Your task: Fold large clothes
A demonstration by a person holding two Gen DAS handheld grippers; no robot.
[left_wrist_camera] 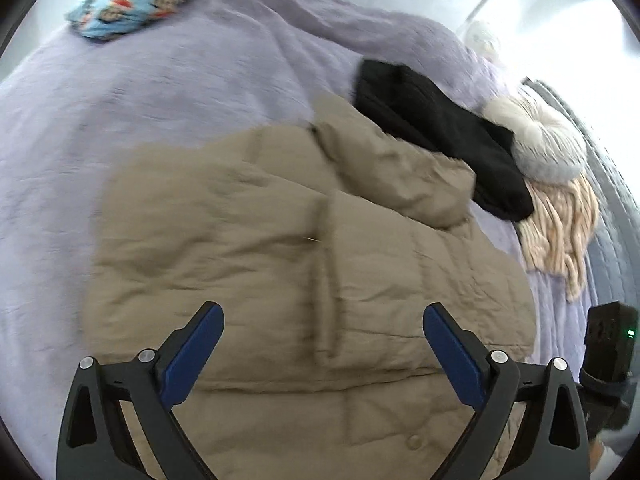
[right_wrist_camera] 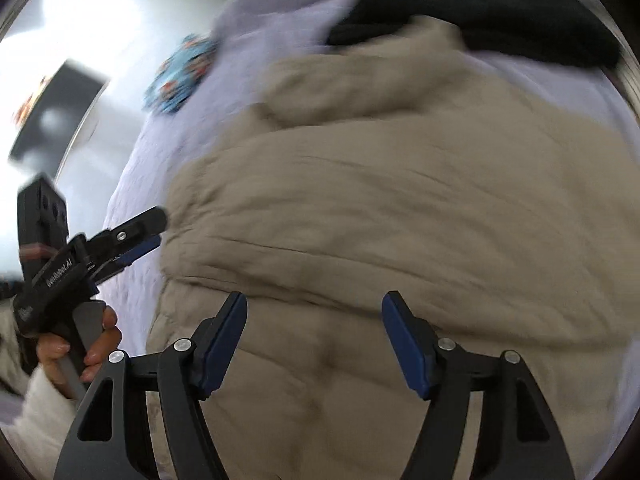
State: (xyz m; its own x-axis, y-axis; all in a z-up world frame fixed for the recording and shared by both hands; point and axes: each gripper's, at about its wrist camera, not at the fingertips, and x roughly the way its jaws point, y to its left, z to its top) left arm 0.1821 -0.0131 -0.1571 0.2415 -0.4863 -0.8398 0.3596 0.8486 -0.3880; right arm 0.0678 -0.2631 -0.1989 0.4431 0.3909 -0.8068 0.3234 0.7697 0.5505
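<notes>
A lavender blanket (left_wrist_camera: 160,120) is being seen spread over the whole bed, soft and lightly creased, with pale walls and bright light behind it. A tan jacket (left_wrist_camera: 280,248) is lying flat on the blanket, at its near side. A black garment (left_wrist_camera: 436,136) is lying just beyond the jacket, touching its far edge, and a grey fur piece (left_wrist_camera: 544,140) and a cream knit (left_wrist_camera: 560,232) are piled beside the black garment. A blue patterned cloth (left_wrist_camera: 128,0) is resting well beyond the jacket, near the bed's far edge. The left gripper (left_wrist_camera: 323,316) is being held over the jacket, jaws apart and empty. The right gripper (right_wrist_camera: 314,304) is also being held over the jacket, jaws apart, nothing between them.
</notes>
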